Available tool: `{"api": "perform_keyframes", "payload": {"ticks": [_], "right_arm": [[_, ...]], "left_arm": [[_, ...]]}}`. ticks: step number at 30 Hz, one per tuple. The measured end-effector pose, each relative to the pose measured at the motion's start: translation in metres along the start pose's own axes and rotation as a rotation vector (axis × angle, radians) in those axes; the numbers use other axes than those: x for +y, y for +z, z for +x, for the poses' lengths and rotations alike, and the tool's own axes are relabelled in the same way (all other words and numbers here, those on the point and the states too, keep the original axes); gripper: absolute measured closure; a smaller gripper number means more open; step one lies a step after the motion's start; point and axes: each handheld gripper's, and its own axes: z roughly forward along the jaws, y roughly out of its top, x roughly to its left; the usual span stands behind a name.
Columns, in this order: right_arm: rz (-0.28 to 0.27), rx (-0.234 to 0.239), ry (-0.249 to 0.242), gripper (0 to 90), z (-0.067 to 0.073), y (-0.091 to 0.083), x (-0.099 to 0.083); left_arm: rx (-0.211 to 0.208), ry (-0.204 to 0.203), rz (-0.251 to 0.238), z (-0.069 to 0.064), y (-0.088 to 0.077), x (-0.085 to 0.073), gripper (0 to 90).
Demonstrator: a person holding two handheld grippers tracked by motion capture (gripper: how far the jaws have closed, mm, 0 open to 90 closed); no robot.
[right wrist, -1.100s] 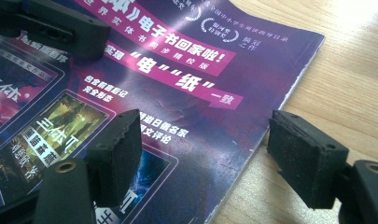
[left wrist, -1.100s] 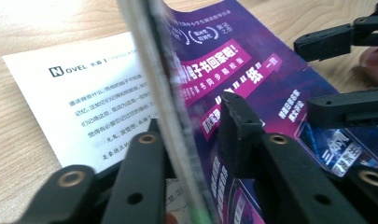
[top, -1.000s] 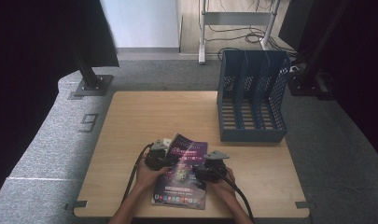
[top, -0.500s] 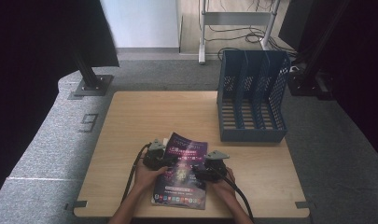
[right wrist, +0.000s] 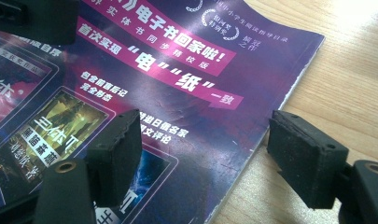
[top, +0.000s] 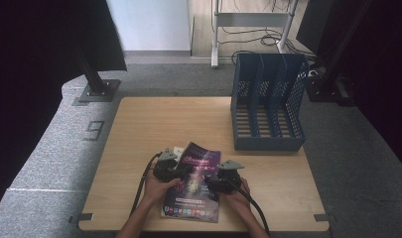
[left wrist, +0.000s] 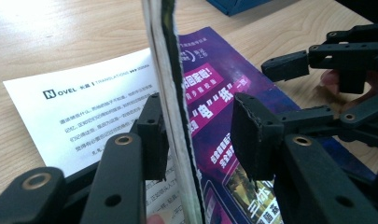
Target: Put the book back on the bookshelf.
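Two hand-held grippers were down at the near edge of the table [top: 139, 129], and you had one on each side of the purple magazine [top: 194, 183].

Your left hand-held gripper [top: 174, 167] sat at the magazine's left edge. In the left gripper view a bunch of pages [left wrist: 170, 93] stood up on edge between its two black jaws, the cover side facing the right-hand jaw. The left-hand jaw was just beside the paper, the right-hand one stood clear of it with daylight between, so those jaws were apart and had just been opening around the lifted pages, not pinching them. Under them lay a white printed page [left wrist: 79, 112], flat against the wood.

Your right hand-held gripper [top: 219, 179] rested on the magazine's right side. In the right gripper view its jaws were spread wide: one hung over the purple cover [right wrist: 168, 93], the other over bare wood just past the magazine's edge [right wrist: 275, 126]. That edge ran between the two pads, and neither pad pressed on it. Whether the pads touched the surface below, I couldn't tell.

The magazine itself lay near the front middle of the table, tilted a little, its far corner pointing toward the blue file rack [top: 268, 104]. That rack stood upright at the far right of the table, well apart from the magazine. Your hands were wrapped around both grippers, forearms coming in from the near side.
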Motion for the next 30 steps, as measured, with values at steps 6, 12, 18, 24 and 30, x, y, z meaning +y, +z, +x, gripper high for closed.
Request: {"api": "perform_keyframes", "payload": {"ticks": [6,12,18,24,30], "right_arm": [[0.000,0.000,-0.001,26.1,0.000,0.000,0.000],[-0.001,-0.001,-0.001,26.1,0.000,0.000,0.000],[0.000,-0.001,-0.001,26.1,0.000,0.000,0.000],[-0.001,-0.002,-0.002,26.1,0.000,0.000,0.000],[-0.002,-0.002,-0.003,26.3,0.000,0.000,0.000]], "left_arm": [[0.014,-0.006,0.034,0.002,0.007,-0.003,57.5],[0.003,-0.010,0.052,0.003,0.009,-0.004,57.9],[0.028,0.011,0.044,0.001,0.010,-0.004,68.6],[0.039,0.007,0.035,0.003,0.010,-0.006,77.9],[0.021,0.029,0.005,0.001,0.007,-0.005,86.7]]}}
